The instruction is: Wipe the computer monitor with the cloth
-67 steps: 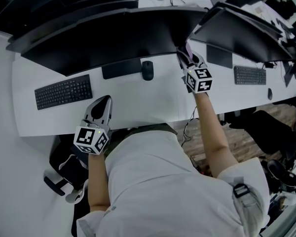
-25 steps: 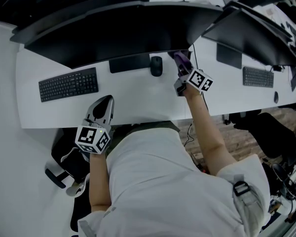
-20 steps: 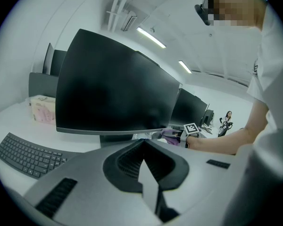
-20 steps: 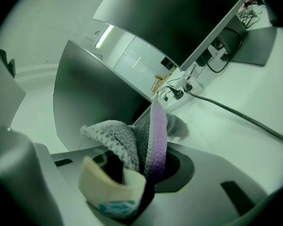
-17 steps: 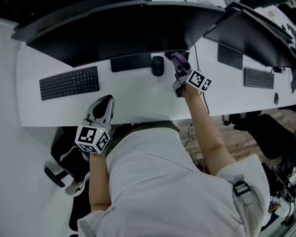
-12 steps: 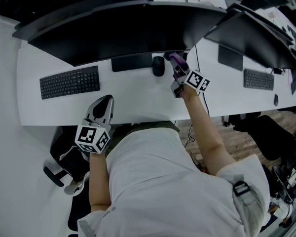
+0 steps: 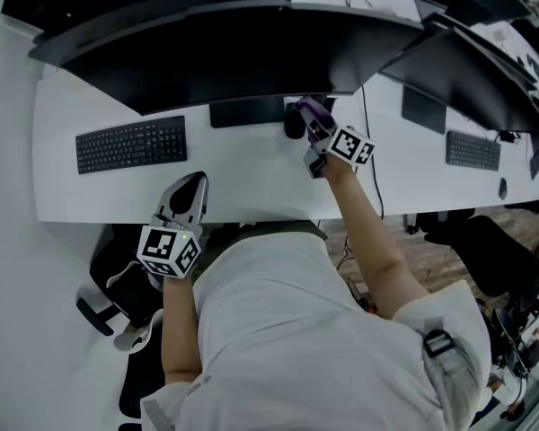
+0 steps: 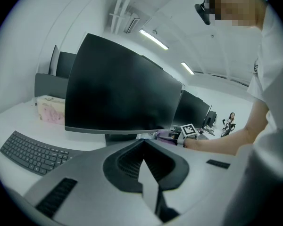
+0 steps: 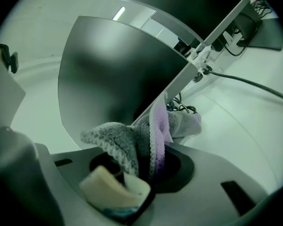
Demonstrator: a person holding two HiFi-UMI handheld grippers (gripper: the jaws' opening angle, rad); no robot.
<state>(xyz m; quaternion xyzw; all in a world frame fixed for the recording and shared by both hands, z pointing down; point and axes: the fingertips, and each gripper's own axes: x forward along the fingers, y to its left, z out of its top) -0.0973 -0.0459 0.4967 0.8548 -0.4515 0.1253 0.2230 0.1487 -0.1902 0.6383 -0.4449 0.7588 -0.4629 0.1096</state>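
A wide curved black monitor (image 7: 225,52) stands along the back of the white desk (image 7: 251,182). My right gripper (image 7: 316,126) is shut on a grey and purple cloth (image 7: 311,110) and holds it at the screen's lower edge, right of the stand. In the right gripper view the cloth (image 9: 148,133) bunches out of the jaws of the right gripper (image 9: 146,166) against the monitor's (image 9: 108,69) bottom edge. My left gripper (image 7: 187,189) rests at the desk's front edge, shut and holding nothing. The left gripper (image 8: 144,142) faces the monitor (image 8: 118,98).
A black keyboard (image 7: 130,144) lies left of the monitor stand (image 7: 245,112), and a mouse (image 7: 293,124) sits beside the cloth. To the right stand another monitor (image 7: 467,70) and another keyboard (image 7: 472,149). A cable (image 9: 245,81) runs behind the screen. A tissue pack (image 8: 49,109) sits far left.
My right gripper has carried the cloth leftward along the monitor's lower edge, from its right end to near the mouse. The left gripper has stayed put.
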